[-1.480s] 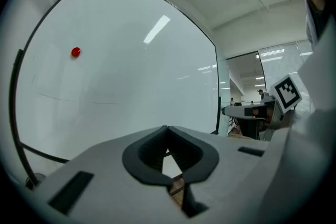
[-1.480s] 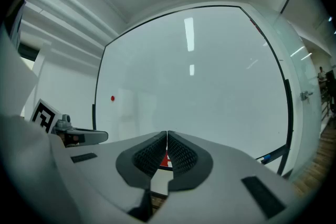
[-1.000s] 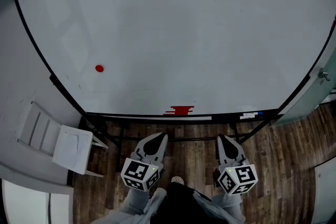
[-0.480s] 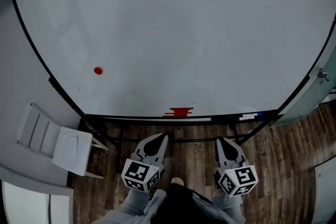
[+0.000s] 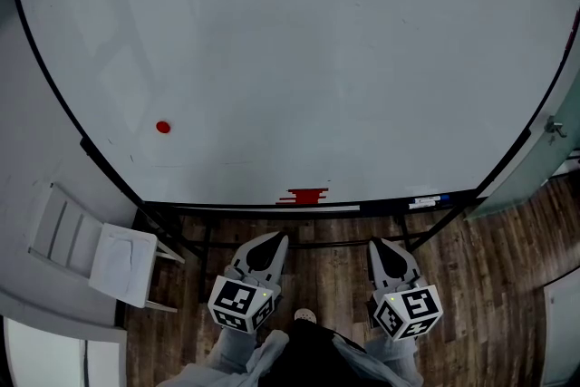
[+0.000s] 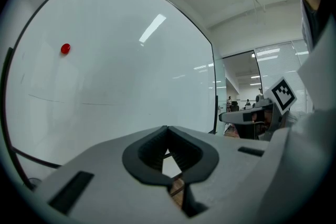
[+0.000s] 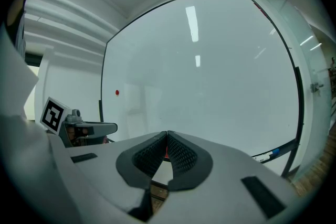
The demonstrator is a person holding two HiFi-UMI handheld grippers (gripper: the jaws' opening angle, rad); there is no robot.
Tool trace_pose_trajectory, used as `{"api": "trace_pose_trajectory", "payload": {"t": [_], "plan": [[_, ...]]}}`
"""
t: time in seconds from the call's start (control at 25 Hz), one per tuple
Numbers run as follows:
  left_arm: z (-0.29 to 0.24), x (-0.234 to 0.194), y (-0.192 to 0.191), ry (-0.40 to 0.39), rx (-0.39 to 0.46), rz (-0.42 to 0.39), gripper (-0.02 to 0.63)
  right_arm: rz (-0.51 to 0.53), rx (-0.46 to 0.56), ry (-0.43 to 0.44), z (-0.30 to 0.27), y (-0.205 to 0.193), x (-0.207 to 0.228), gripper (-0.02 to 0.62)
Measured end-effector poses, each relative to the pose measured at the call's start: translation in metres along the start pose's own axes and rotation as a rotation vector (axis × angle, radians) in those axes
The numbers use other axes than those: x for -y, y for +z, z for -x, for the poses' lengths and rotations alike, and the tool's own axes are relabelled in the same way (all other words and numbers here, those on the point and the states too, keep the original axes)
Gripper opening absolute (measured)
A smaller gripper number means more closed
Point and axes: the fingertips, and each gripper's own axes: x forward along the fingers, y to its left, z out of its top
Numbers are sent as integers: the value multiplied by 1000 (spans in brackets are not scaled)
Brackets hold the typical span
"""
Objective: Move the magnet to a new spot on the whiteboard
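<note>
One whiteboard (image 5: 317,59) is standing ahead, carrying one red magnet (image 5: 163,127). One red block (image 5: 306,195) and one pen (image 5: 428,199) are lying on its single ledge (image 5: 381,206). Two grippers are showing, the left gripper (image 5: 271,237) and the right gripper (image 5: 384,243), each wearing one marker cube (image 5: 240,303). One white chair (image 5: 100,245) is sitting at the left.
</note>
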Motion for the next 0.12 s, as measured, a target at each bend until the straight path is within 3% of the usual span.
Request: {"api": "trace_pose_trajectory", "payload": {"t": [0.12], "plan": [[-3,0,1,-6,0,8,9,-2,-2,0,-1,-1,2,26]]}}
